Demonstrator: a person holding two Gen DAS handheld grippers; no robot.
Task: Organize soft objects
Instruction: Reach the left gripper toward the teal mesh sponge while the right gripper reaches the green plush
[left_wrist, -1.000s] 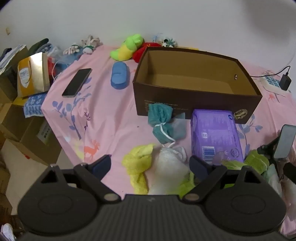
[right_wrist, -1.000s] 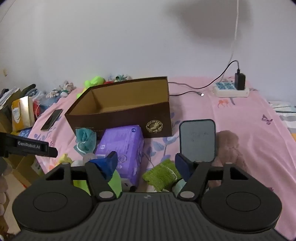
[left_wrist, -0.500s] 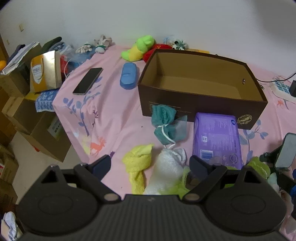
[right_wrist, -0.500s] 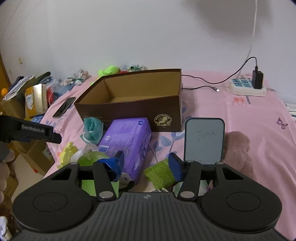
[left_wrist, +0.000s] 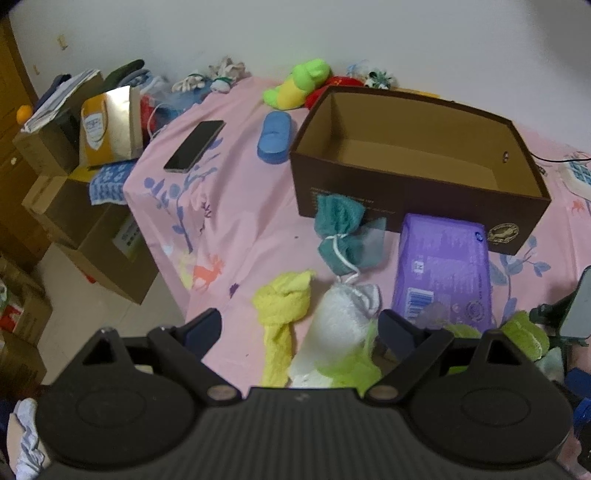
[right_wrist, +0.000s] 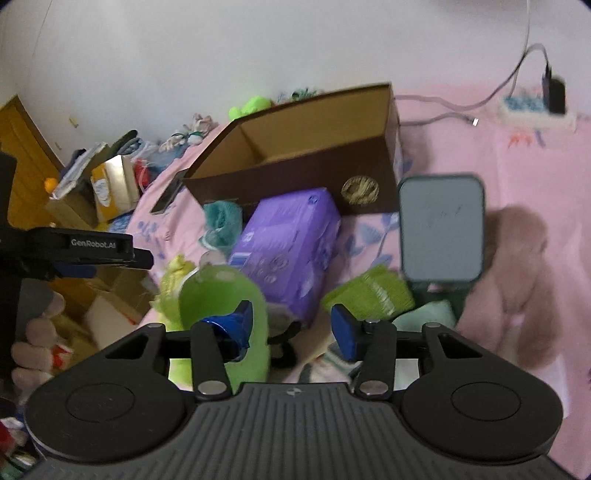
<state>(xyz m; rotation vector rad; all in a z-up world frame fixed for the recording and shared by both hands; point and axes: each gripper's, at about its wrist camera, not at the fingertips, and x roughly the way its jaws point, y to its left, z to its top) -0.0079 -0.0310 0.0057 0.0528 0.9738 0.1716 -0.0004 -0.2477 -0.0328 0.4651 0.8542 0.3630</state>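
Note:
An open brown cardboard box (left_wrist: 417, 158) (right_wrist: 306, 155) stands empty on the pink bed sheet. In front of it lie a teal cloth bundle (left_wrist: 343, 236), a yellow cloth (left_wrist: 284, 314), a white bundle (left_wrist: 343, 325) and a purple soft pack (left_wrist: 443, 273) (right_wrist: 288, 243). My left gripper (left_wrist: 299, 328) hovers open above the yellow and white cloths. My right gripper (right_wrist: 291, 326) is open with its jaws closing, and nothing is pressed between them. A lime green soft thing (right_wrist: 221, 295) lies behind its left finger, a green knitted cloth (right_wrist: 369, 295) just past its right one.
A phone on a stand (right_wrist: 441, 229) rises at the right beside a brown plush toy (right_wrist: 517, 266). Farther back lie a green plush (left_wrist: 299, 86), a blue case (left_wrist: 275, 136) and a black phone (left_wrist: 194, 146). Cardboard boxes (left_wrist: 92, 236) stand off the bed's left edge.
My right gripper has tipped downward and come closer to the pile, and its jaws have narrowed. The left gripper has turned a little and stays open.

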